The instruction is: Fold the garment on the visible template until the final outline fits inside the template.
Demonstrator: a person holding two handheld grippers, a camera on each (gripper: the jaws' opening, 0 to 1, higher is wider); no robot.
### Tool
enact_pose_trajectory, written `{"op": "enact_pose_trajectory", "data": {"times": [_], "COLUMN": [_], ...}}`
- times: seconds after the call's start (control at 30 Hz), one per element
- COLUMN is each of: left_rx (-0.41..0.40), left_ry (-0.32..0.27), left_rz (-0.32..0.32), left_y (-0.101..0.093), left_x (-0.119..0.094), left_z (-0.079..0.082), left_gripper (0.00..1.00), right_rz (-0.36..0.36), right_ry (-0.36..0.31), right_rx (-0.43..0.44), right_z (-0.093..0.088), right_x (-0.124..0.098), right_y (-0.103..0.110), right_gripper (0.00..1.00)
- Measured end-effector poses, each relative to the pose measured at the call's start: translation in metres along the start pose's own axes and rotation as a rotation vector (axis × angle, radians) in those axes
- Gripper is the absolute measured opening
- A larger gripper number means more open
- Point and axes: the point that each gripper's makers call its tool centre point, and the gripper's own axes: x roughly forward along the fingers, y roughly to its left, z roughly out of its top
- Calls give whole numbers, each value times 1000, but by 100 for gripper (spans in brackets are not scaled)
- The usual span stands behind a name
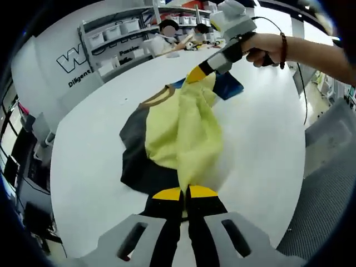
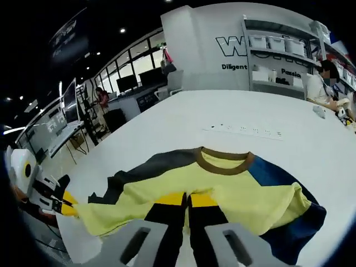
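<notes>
Yellow-green garment [image 1: 181, 130] with a brown ribbed collar [image 2: 224, 162] and dark grey and blue panels, stretched taut and lifted off the white tabletop [image 1: 261, 150], pinched at two edges between the claws. Rest of the cloth draped in folds onto the tabletop's middle, blue part [image 2: 289, 222] trailing.

On the white wall [image 2: 222, 39] behind the shelves, large outlined letters begin with "W" [image 2: 229, 45], the rest hidden by the shelving. Beneath them stands the smaller word "Diligent" [image 2: 234, 67], and further along another small word, partly covered, that seems to start "Pass".
</notes>
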Motion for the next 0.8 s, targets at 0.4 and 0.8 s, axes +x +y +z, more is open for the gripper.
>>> {"op": "enact_pose_trajectory", "data": {"times": [0.4, 0.8], "left_rx": [-22, -110], "left_ry": [18, 27], "left_rz": [22, 68], "left_y": [11, 31], "left_x": [12, 18], "left_z": [1, -5], "left_gripper": [3, 3], "right_rz": [11, 79], "right_ry": [76, 42], "right_rx": [1, 147], "right_z": [-18, -16], "right_x": [35, 25], "right_y": [-11, -15], "right_gripper": [0, 13]}}
